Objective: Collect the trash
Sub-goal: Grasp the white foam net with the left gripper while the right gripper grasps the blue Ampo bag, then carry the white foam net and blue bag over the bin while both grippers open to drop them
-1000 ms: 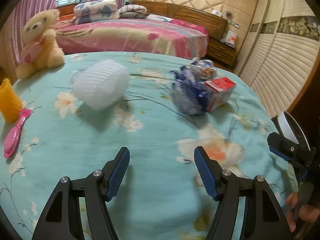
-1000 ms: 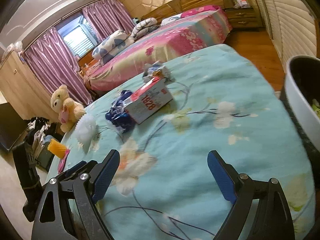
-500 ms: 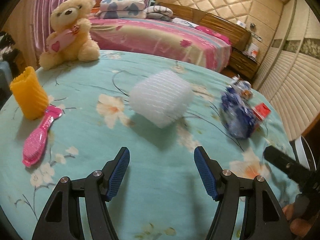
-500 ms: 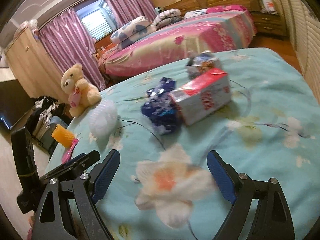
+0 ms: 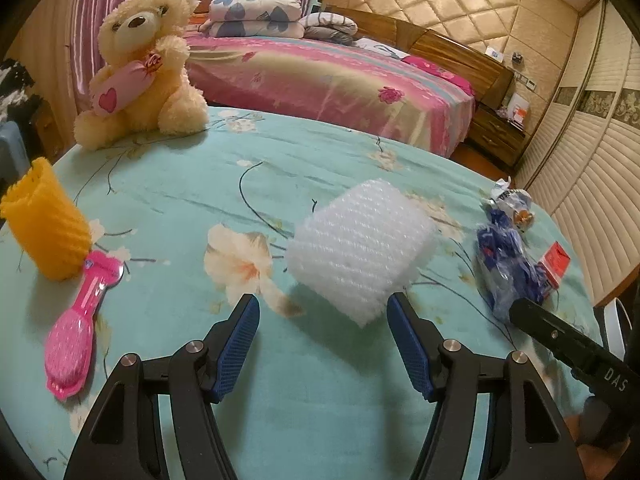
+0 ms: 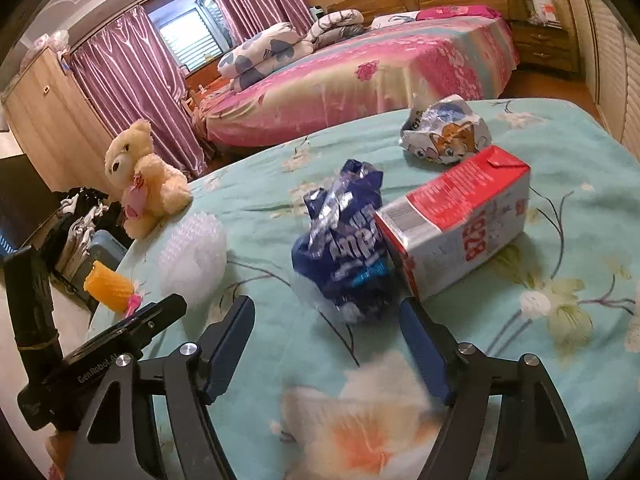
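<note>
Floral bedspread [image 5: 168, 200], left tongs [image 5: 322, 342] spread before bubble wrap [image 5: 360, 252], right tongs [image 6: 326, 346] gaping (empty) near blue wrapper [image 6: 344, 248]

From the left wrist, the red-and-white carton [image 5: 555, 261] shows only a corner, the rest hidden behind the crumpled blue wrapper [image 5: 508, 256], whose near end is itself covered by the right gripper's black body (lettered "DAS", the rest cut off). A white rim [image 5: 614, 326] beyond the wrapper is cropped by the frame edge; what it belongs to cannot be told. From the right wrist, the pink hairbrush [image 6: 134, 303] peeks out beside the orange cup [image 6: 107, 285], mostly hidden. The flower print on the desk [image 6: 280, 344] near the fingers [image 6: 420, 344] is blurred.
</note>
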`<move>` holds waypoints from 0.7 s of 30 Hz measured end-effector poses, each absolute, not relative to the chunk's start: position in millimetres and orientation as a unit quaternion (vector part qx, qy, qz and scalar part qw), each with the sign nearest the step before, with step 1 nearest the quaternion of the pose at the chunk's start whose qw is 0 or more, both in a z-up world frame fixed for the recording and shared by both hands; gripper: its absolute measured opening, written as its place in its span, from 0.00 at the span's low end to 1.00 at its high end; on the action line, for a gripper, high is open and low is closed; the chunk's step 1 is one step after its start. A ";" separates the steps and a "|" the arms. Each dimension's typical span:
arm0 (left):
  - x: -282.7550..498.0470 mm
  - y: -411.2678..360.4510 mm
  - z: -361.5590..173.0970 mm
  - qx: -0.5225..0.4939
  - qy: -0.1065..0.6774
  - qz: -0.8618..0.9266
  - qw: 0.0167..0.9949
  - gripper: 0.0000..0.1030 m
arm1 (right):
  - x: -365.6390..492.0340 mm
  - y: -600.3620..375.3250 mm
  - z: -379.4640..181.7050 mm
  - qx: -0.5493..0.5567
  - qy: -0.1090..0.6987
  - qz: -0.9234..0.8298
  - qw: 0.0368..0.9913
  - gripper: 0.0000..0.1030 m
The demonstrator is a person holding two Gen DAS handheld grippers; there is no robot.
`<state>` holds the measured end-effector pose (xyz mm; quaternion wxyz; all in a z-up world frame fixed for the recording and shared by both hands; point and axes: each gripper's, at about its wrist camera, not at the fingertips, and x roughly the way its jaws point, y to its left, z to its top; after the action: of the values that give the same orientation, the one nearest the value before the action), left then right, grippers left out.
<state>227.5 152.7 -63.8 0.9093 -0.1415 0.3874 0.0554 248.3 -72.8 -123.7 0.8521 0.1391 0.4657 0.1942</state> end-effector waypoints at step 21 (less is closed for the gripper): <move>212.5 135.5 -59.8 -0.134 0.384 0.012 0.914 0.11 | 213.1 -90.6 -107.4 0.153 0.451 0.221 0.851 0.29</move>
<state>212.5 135.5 -59.8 0.9137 -0.1338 0.3837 0.0121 213.1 -90.6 -107.4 0.8512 0.1534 0.4507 0.2210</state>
